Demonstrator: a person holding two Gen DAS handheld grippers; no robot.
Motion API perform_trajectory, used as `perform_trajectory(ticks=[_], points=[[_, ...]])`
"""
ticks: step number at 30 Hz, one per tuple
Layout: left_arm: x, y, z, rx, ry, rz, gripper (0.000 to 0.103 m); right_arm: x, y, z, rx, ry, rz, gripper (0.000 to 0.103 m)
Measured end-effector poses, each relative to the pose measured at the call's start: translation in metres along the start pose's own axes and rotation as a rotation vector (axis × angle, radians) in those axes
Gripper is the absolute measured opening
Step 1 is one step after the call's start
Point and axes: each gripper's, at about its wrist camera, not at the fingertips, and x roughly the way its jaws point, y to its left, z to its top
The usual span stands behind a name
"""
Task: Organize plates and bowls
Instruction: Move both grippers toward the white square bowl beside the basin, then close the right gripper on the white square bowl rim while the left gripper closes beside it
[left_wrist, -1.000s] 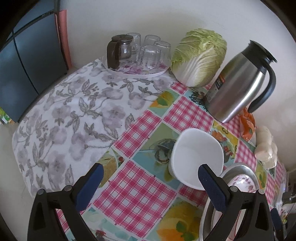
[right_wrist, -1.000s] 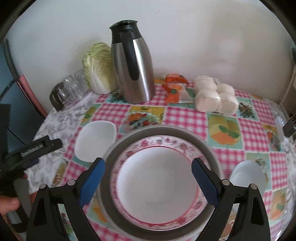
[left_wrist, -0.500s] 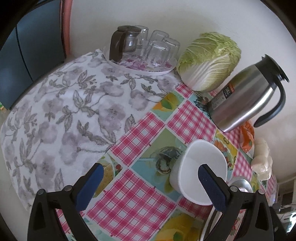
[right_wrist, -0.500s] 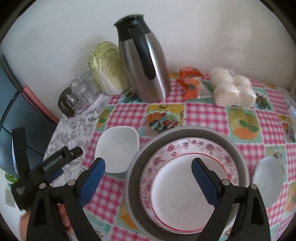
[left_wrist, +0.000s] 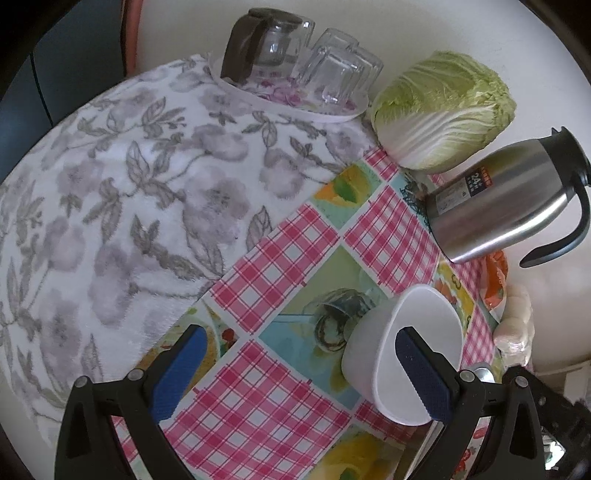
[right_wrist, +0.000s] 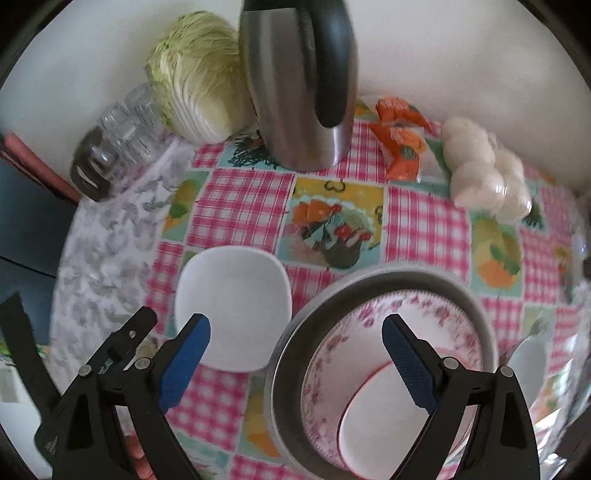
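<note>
White square ceramic bowl (left_wrist: 402, 354) | on bench, beside round metal basin (right_wrist: 376, 291) holding pink-flowered plate (right_wrist: 399, 332) | left tool (left_wrist: 299, 373) has come closer, jaws apart, right jaw inside bowl | right tool (right_wrist: 295, 362) apart, shifted left | grasp seems next.

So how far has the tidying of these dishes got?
Partly done: a pink floral-rimmed plate already sits inside the round grey metal pan. In hand: nothing yet. The left gripper and right gripper are both open, the left one close to the square white bowl on the checked tablecloth. Left to do: that bowl, and a small white dish beside the pan, lie unstacked.
</note>
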Motion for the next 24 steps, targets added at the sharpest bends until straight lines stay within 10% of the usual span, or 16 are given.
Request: perform_trajectory(ticks=[9, 24], points=[[0.019, -0.008, -0.001, 0.013, 0.056, -0.040, 0.091, 0.029, 0.017, 0.013, -0.071, 0.011, -0.044, 0.068], [0.055, -0.032, -0.015, 0.072, 0.153, -0.107, 0.036, 0.070, 0.014, 0.024, -0.066, 0.041, -0.043, 0.020]])
